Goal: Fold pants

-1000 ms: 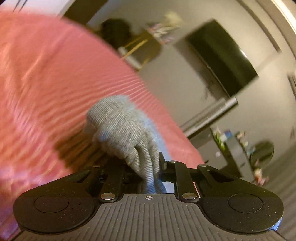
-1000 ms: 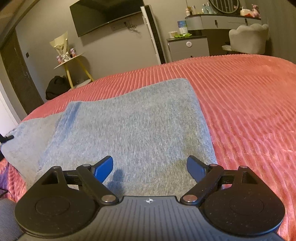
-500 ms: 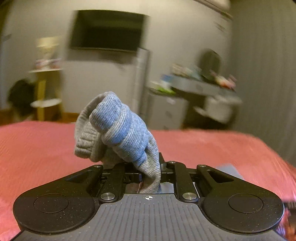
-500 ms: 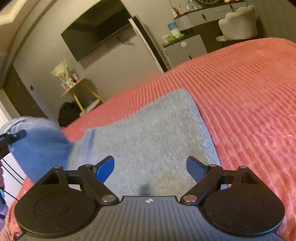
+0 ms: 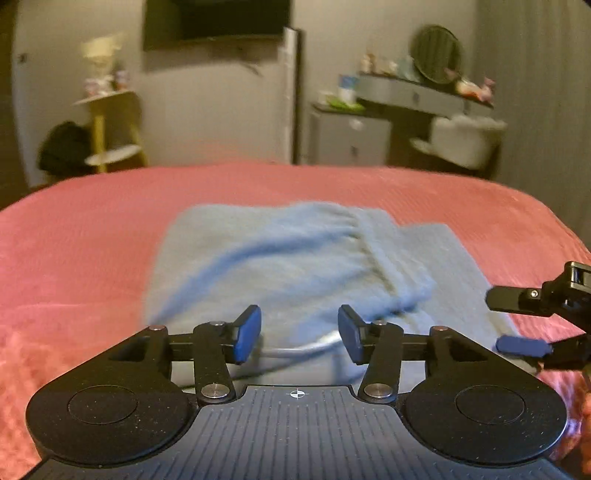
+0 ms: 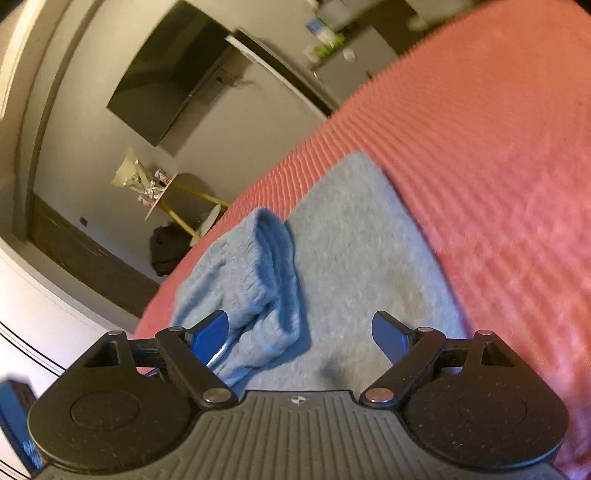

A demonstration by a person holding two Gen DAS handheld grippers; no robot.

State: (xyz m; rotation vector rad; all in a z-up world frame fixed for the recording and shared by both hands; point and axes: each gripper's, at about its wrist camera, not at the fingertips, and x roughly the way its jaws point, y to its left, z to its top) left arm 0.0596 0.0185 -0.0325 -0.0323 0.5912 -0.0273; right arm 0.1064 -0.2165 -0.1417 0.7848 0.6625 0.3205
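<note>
Grey-blue knit pants [image 5: 295, 258] lie folded on the red bedspread [image 5: 74, 240], with the ribbed waistband end [image 5: 384, 254] laid over the lower layer. A white drawstring [image 5: 317, 341] shows at the near edge. My left gripper [image 5: 299, 334] is open and empty just over that edge. My right gripper [image 6: 301, 334] is open and empty over the pants [image 6: 362, 266]; the folded-over end [image 6: 258, 266] lies by its left finger. The right gripper's fingers [image 5: 521, 345] show at the right of the left wrist view.
The red ribbed bedspread [image 6: 498, 166] spreads wide around the pants. Beyond the bed's far edge stand a yellow side table [image 5: 110, 125], a wall TV [image 5: 218, 18], a white cabinet [image 5: 351, 136], a dresser [image 5: 421, 96] and a white chair [image 5: 465, 140].
My left gripper carried the bunched pants end over, laid it on the lower layer and opened. My right gripper stayed open and tilted to the left.
</note>
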